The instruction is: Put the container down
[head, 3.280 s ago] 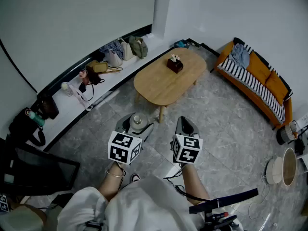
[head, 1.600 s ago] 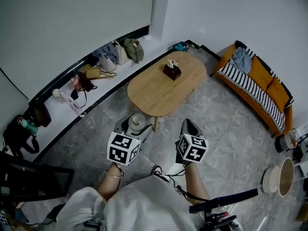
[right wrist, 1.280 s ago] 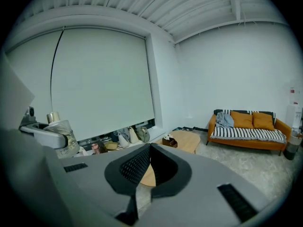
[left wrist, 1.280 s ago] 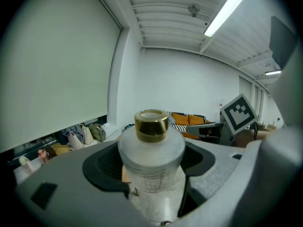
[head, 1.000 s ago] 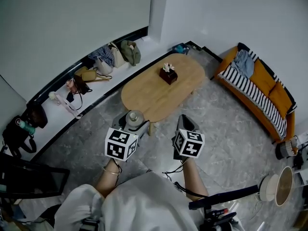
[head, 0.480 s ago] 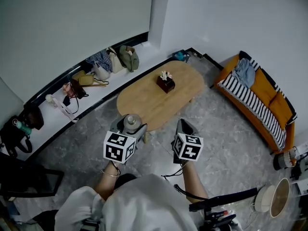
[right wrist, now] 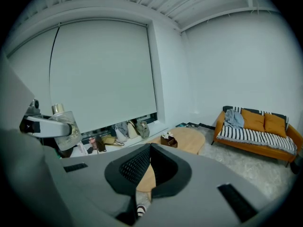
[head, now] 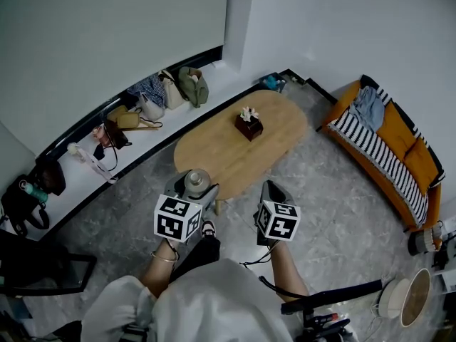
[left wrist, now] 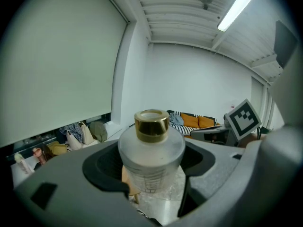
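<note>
Over the last few seconds the person's walked right up to the oval wooden worktop [head: 235, 148], so its near edge now sits just ahead of the left hand-held gripper [head: 194, 189] instead of well off. I'd say the carrying part is about done and the actual put-down hasn't happened yet. The container [left wrist: 151, 150] is off the worktop, upright, clamped between the left jaws. It's a squat, round-shouldered bottle, frosted, looks like glass, with a shiny gold collar on the neck and faint printed lines down the side. The right hand-held gripper [right wrist: 150, 171] is clenched on nothing. The worktop's smooth pale wood, with just a small dark box [head: 248, 127] with something white on top.
</note>
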`<state>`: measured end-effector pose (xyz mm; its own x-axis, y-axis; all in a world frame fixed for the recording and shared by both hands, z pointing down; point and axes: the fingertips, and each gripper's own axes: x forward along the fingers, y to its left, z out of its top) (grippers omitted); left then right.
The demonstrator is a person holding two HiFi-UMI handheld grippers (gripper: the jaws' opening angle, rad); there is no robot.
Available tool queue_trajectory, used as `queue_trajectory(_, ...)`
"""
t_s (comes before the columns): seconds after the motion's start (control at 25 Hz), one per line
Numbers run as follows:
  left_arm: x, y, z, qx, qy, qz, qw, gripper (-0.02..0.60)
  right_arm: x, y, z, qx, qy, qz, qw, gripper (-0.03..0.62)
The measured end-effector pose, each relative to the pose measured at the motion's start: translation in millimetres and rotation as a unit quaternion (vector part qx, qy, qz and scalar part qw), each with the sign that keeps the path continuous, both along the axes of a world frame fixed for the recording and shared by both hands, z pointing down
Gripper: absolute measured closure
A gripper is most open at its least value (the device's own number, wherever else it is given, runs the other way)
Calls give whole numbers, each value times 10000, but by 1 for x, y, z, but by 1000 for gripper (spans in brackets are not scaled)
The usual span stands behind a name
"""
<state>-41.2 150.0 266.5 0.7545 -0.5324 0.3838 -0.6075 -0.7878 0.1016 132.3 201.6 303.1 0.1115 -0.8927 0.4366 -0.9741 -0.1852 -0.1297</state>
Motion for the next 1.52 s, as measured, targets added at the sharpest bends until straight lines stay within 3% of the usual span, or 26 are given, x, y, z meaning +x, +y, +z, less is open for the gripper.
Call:
queue_trajectory(0.68,34,-122,-5,130,68,18,9999,245,31,-122,-17,42,200,-109,9997,571)
queue_trajectory(1.24,25,-236,4,6,131,-241,9996,245,26,-242,-4,-207,185,-443,9986,571)
queue_trajectory(1.52,25,-271,7,-31,27,-338,9994,245,31,-276,14,-387,21,-546,9978,571)
